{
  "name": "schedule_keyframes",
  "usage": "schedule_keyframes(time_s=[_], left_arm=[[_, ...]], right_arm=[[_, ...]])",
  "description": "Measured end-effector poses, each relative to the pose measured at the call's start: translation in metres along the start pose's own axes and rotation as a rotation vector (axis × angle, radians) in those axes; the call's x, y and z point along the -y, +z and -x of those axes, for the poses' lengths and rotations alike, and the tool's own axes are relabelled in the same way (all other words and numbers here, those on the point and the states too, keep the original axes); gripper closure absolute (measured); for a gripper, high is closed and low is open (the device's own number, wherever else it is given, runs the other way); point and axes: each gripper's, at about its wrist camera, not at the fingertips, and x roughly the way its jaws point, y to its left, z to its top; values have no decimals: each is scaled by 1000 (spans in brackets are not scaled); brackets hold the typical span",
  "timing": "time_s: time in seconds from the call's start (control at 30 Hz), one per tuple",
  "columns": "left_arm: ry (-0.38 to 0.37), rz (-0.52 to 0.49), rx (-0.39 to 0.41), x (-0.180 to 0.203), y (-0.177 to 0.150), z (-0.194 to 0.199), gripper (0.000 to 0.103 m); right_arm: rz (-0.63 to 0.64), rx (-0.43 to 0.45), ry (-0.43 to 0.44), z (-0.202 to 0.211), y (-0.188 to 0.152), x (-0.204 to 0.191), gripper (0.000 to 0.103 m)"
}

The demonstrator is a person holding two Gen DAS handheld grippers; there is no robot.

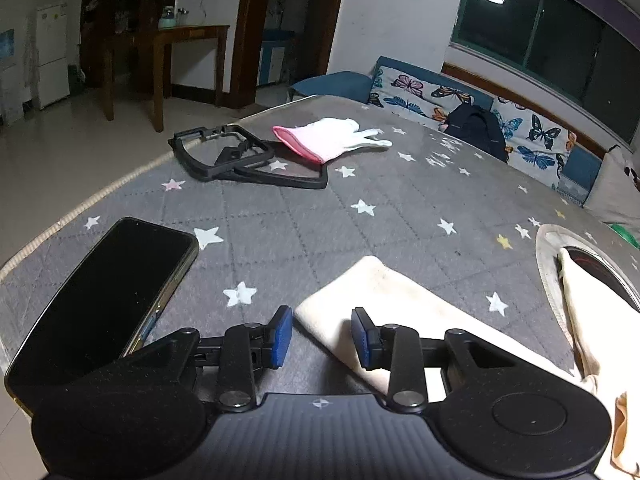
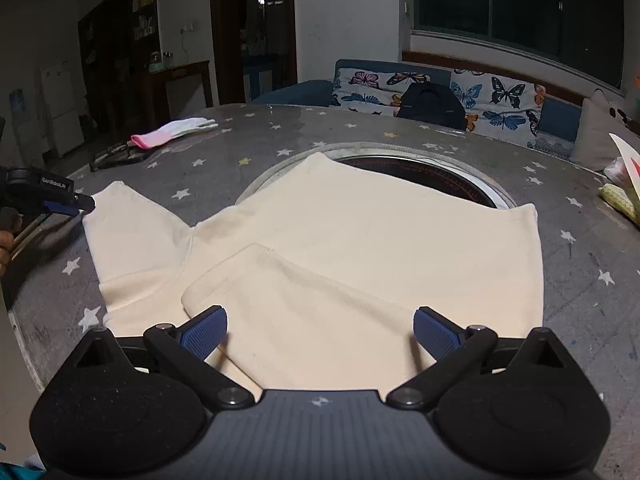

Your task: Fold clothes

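Observation:
A cream shirt [image 2: 360,240] lies flat on the grey star-print table [image 2: 280,136], with one sleeve [image 2: 296,308] folded in over the body and the other sleeve [image 2: 128,232] spread out to the left. My right gripper [image 2: 320,336] is open just above the folded sleeve, holding nothing. My left gripper [image 1: 322,338] is open at the end of the spread sleeve [image 1: 380,300], its jaws on either side of the cuff corner. It also shows at the left edge of the right wrist view [image 2: 80,202].
A black phone [image 1: 100,300] lies left of my left gripper. Black plastic frames [image 1: 240,158] and a white and pink glove [image 1: 328,140] lie farther back. A round recessed burner [image 2: 420,176] sits under the shirt's far edge. A butterfly-print sofa [image 2: 480,96] with a black backpack [image 2: 432,104] stands behind.

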Motion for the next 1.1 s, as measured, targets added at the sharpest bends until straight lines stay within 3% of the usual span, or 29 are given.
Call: schedule_keyframes(time_s=[0.03,0.17,0.3,0.53,0.87,1.1], left_arm=[[3,0,2,0,0,0,70],[-4,23,2,-2,2,-3,94],[-78,49,35,3,9,10,97],[-342,-31,94,56,18,60,97],[-771,-149,13,154,7,102,98],[-910,-232,-96,215,-26,96,97]], right_arm=[[-1,4,-1,1,0,0,3],[-8,19,4,6,0,0,6],[-36,37,15,13,3,4,10],[-97,71,19,26,4,17,10],[-184,125,-16,50,1,43,10],[-238,147,-86,64,-9,66,10]])
